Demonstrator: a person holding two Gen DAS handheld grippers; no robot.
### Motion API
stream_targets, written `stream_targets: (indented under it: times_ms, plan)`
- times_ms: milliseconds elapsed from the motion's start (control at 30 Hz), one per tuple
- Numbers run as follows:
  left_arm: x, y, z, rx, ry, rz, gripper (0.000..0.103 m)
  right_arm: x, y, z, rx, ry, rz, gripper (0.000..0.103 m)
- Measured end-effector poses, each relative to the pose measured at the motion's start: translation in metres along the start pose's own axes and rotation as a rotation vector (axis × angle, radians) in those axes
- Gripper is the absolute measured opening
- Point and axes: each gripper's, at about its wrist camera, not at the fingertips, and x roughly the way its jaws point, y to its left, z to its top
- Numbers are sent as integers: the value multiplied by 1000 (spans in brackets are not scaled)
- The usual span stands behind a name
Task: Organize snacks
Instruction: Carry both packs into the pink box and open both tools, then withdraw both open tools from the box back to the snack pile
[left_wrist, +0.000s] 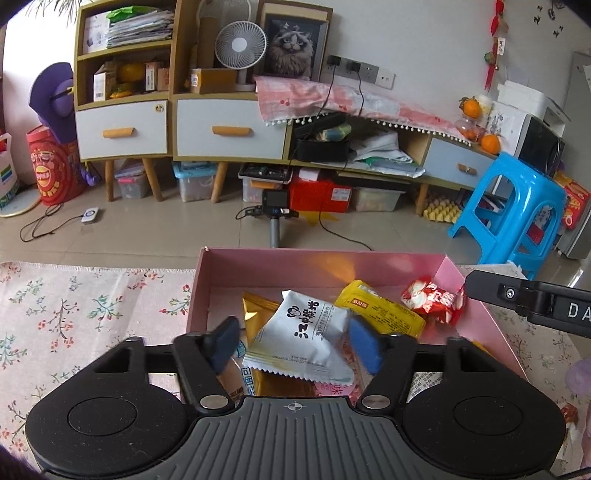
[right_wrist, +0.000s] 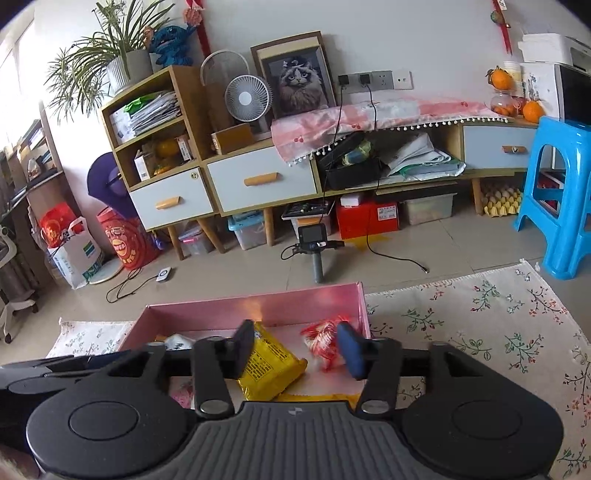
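An open pink box (left_wrist: 280, 267) sits on the floral cloth and holds several snack packets. My left gripper (left_wrist: 293, 343) is open over its near half. A white packet (left_wrist: 306, 332) with black lettering stands tilted between the blue pads, which do not press it. It rests on a gold packet (left_wrist: 256, 308); a yellow packet (left_wrist: 384, 312) and a red-and-white packet (left_wrist: 432, 299) lie further right. My right gripper (right_wrist: 297, 349) is open above the right end of the pink box (right_wrist: 295, 301). The yellow packet (right_wrist: 271, 363) lies under it, and the blurred red-and-white packet (right_wrist: 323, 341) sits close to its right finger.
The floral cloth (right_wrist: 480, 325) spreads on both sides of the box. Beyond the table edge, a small camera on a stand (left_wrist: 273, 210) with cables is on the tiled floor. A blue plastic stool (left_wrist: 513, 206) stands at the right, and low cabinets (left_wrist: 229, 129) line the wall.
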Motion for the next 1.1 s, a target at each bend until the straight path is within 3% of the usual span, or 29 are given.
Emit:
stream_targets:
  times_ms: [267,1100]
  plan:
    - [-19,0,-6,23,-9,-17,82,-13,7,3,-14,-13,-3,67]
    - [-114,8,-42,42,8,-39,98,-87,43,-12,-84,-1,-42,92]
